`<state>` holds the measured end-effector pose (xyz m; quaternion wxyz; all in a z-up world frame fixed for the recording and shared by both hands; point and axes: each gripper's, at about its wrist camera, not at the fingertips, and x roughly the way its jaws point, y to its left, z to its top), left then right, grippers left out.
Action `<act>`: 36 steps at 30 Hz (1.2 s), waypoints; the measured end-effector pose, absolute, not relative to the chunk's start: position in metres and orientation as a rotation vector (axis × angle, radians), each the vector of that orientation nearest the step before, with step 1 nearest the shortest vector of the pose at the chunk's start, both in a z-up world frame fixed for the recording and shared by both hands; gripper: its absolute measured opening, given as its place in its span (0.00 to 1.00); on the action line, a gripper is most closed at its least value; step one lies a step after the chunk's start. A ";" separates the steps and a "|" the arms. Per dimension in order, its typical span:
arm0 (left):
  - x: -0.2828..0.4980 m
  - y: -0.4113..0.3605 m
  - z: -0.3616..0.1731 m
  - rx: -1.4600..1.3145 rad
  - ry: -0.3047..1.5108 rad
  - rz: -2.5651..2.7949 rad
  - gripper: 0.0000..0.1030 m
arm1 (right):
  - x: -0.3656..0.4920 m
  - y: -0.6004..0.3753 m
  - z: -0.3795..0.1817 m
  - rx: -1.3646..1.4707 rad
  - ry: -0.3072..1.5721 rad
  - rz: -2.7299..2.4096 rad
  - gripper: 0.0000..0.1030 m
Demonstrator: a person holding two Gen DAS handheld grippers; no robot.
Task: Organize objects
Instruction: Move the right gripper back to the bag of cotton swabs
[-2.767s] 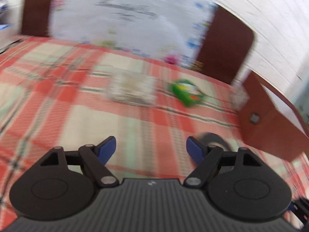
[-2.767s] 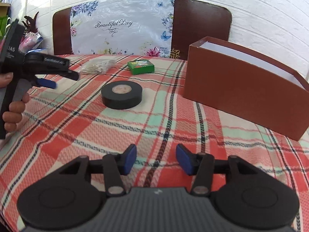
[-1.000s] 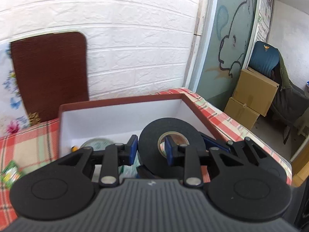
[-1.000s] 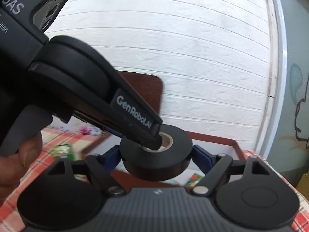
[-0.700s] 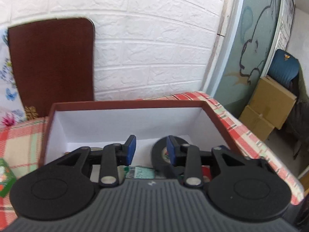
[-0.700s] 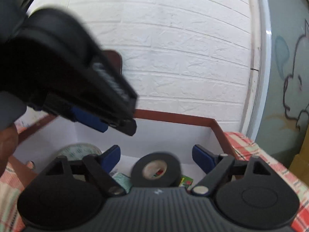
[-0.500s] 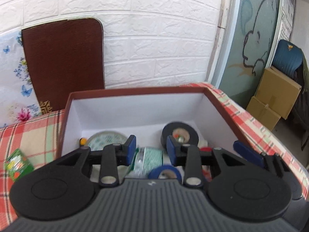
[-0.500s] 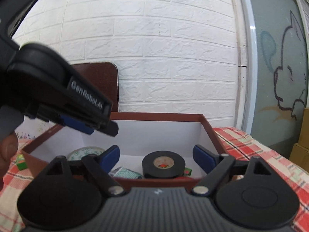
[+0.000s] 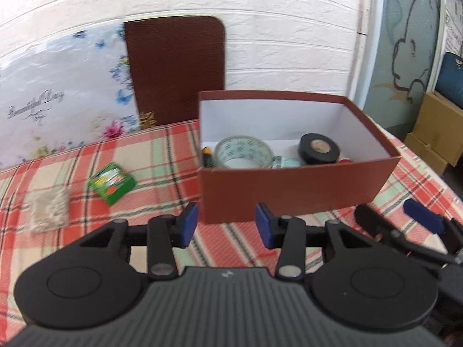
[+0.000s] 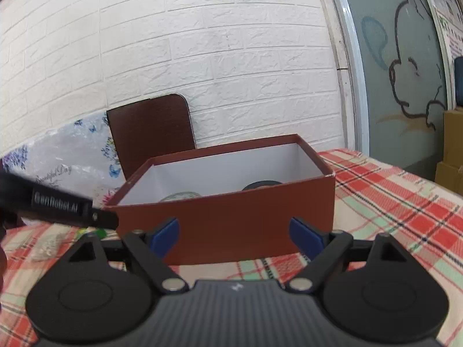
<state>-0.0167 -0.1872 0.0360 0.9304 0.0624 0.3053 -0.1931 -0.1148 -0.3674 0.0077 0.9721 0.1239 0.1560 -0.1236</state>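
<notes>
A brown box (image 9: 292,190) with a white inside stands on the plaid tablecloth (image 9: 162,156). In it lie a black tape roll (image 9: 318,149), a clear patterned tape roll (image 9: 244,152) and other small items. A green packet (image 9: 112,182) and a clear bag of small parts (image 9: 47,209) lie left of the box. My left gripper (image 9: 226,225) hangs in front of the box, its jaws opening with nothing between them. My right gripper (image 10: 235,235) stands open and empty before the box (image 10: 231,217), and its blue pad (image 9: 419,219) shows at the left wrist view's right edge.
A brown chair back (image 9: 176,69) and a flowered plastic cover (image 9: 58,101) stand behind the table against a white brick wall. Cardboard boxes (image 9: 437,133) sit on the floor to the right, past the table's edge.
The black tape roll went from between the grippers into the box. Both grippers then drew back from above the box to in front of it, and the left jaws spread wider.
</notes>
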 end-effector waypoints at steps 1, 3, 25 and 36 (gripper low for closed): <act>-0.019 -0.182 0.035 0.128 0.628 -0.382 0.50 | -0.119 -0.364 0.010 0.254 0.315 -0.244 0.84; -0.023 -0.172 0.033 0.130 0.624 -0.348 0.54 | -0.123 -0.359 0.013 0.276 0.319 -0.227 0.84; -0.036 -0.118 0.007 0.130 0.619 -0.219 0.75 | -0.137 -0.313 0.018 0.311 0.402 -0.160 0.84; -0.024 -0.094 -0.007 0.115 0.645 -0.196 0.80 | -0.124 -0.287 0.012 0.263 0.450 -0.122 0.85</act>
